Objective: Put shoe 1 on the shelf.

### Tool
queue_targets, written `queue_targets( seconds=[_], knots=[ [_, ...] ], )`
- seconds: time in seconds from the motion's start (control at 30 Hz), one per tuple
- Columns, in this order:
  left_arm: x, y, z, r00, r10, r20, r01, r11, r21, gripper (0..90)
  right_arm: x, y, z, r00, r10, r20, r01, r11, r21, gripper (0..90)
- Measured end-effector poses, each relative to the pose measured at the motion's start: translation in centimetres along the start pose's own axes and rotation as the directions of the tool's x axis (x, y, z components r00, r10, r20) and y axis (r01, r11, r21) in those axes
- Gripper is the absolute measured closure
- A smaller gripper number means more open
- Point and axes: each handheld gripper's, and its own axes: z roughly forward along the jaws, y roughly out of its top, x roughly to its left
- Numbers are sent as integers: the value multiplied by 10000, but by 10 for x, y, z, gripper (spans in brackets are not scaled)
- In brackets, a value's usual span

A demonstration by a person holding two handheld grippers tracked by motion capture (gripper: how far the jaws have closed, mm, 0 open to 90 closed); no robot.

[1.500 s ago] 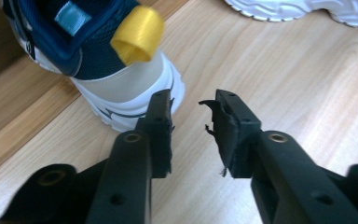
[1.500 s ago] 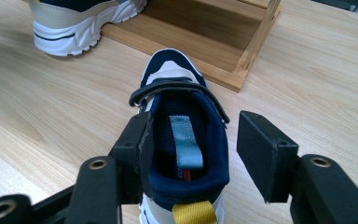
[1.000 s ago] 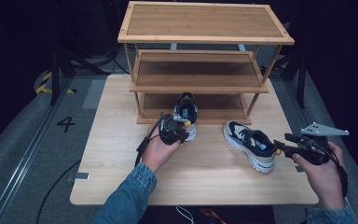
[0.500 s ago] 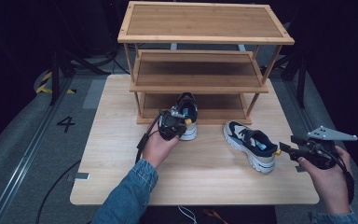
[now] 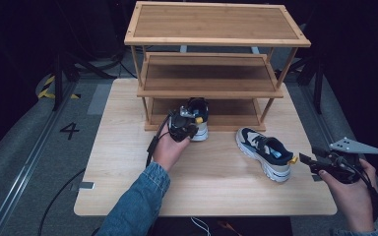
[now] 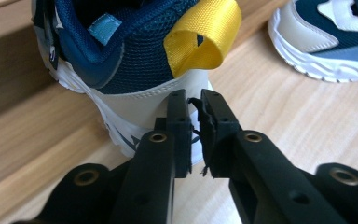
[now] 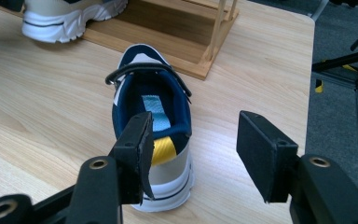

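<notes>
A navy and white shoe (image 5: pixel 200 114) stands with its toe under the wooden rack's (image 5: pixel 211 91) bottom shelf and its heel toward me. My left gripper (image 5: pixel 191 129) is at that heel. In the left gripper view its jaws have just been opening a little and stand a slit apart, with nothing between them. The left gripper (image 6: pixel 193 100) has its tips against the white heel of the shoe (image 6: pixel 135 65), below the yellow loop (image 6: pixel 205 32). The matching shoe (image 5: pixel 266 152) lies on the table at the right. My right gripper (image 5: pixel 302 160) is open just behind its heel, and the right gripper (image 7: pixel 193 128) holds nothing.
The three-shelf rack stands at the back of the wooden table (image 5: pixel 216 196), and its upper shelves are bare. Dark floor with cables and stands surrounds the table. The right gripper hangs near the table's right edge.
The left hand and its shoe edged slightly toward the rack. The right hand drifted a little to the right, away from the second shoe's heel.
</notes>
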Motion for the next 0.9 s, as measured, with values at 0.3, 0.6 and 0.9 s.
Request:
queue_targets(
  seconds=[0.3,0.6,0.9],
  knots=[
    [11,3,16,9998,-200,-46,197,9982,-573,713,0,-7,-10,9998,196,64,-196,9997,-117,472],
    [20,4,30,9993,-129,-353,94,9951,-981,654,0,-11,-15,9995,226,200,-223,9996,-167,473],
    [27,5,44,9984,399,-389,-451,9883,-1459,586,2,-12,-22,9997,228,114,-224,9992,-331,472]
  ],
)
